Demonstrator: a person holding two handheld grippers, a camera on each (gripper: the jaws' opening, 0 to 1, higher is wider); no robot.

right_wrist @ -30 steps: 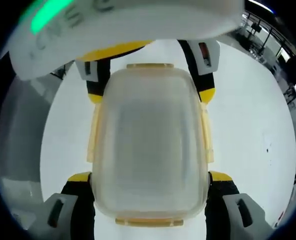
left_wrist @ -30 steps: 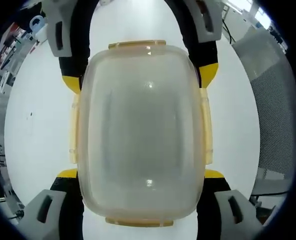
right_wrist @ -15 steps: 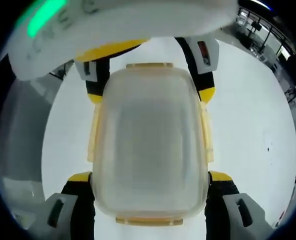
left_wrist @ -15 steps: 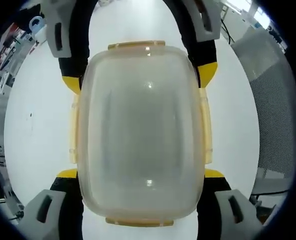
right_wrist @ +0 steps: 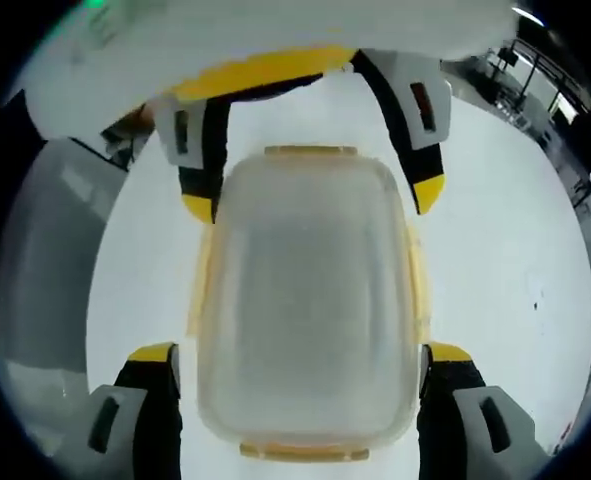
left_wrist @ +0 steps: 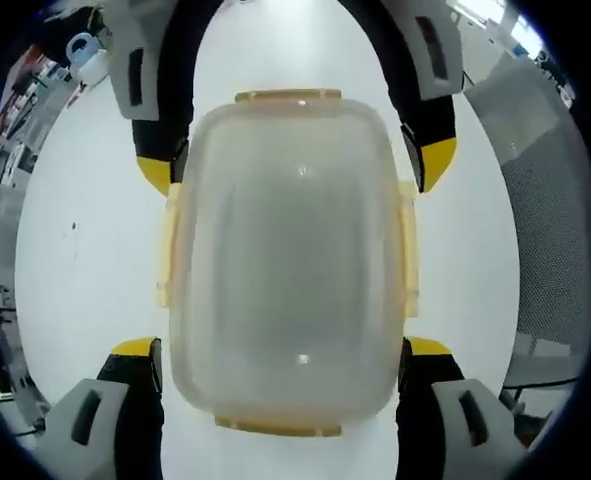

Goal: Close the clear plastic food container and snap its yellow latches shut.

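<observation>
Yellow-tipped grey and black jaws of the left gripper (left_wrist: 280,352) rise at the bottom of the left gripper view, set wide on either side of the container (left_wrist: 287,262), their tips just beside its near corners; whether they touch it I cannot tell. In the right gripper view the right gripper (right_wrist: 300,352) stands the same way, wide apart about the near end of the container (right_wrist: 311,302). That box is clear, cloudy plastic, a rounded rectangle with its lid on, and nothing can be made out inside it. Pale yellow latches (left_wrist: 279,427) lie along all four edges, flat against the rim as far as the frames tell. It sits on a smooth white table (left_wrist: 85,260). Beyond its far end the other gripper's jaws reach in from the top of each view, flanking the far corners. Compared with half a second ago, the box looks smaller in both views and the opposite jaws stand further from its sides.
</observation>
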